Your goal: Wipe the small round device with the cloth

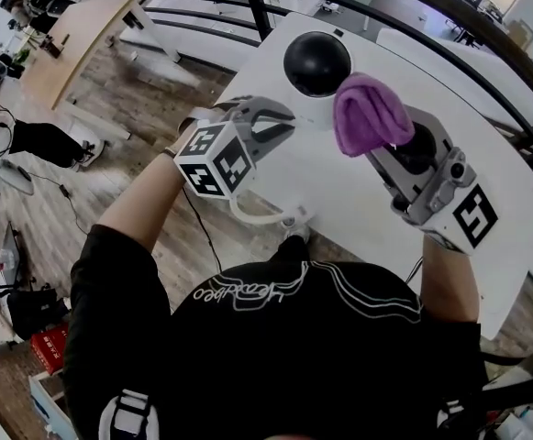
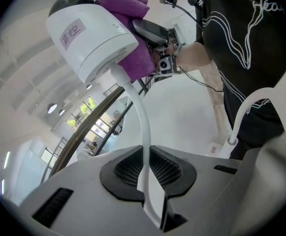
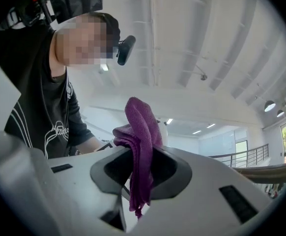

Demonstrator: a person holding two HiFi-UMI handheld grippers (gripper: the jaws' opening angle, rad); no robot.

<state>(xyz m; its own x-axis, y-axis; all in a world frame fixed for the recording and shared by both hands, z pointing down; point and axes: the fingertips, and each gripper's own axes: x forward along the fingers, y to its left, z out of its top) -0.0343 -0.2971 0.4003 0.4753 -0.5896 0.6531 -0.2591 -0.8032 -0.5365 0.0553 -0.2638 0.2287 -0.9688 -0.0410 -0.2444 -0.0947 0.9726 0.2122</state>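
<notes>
Left gripper [image 1: 289, 120] points down, fingers [image 2: 120, 173] pinching a white cord [image 2: 143, 127]; right gripper's [image 1: 387, 152] fingers [image 3: 170, 173] clamp the cloth [image 1: 369, 113].

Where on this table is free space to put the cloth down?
Bare table lies between the left gripper and right gripper, and right of the right gripper toward the edge. Crowded: the far end, where cloth meets round device.

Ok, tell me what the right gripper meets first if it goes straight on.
Probably the small round device: the right gripper, shut on the purple cloth, points at it, with the cloth apparently against its side.
</notes>
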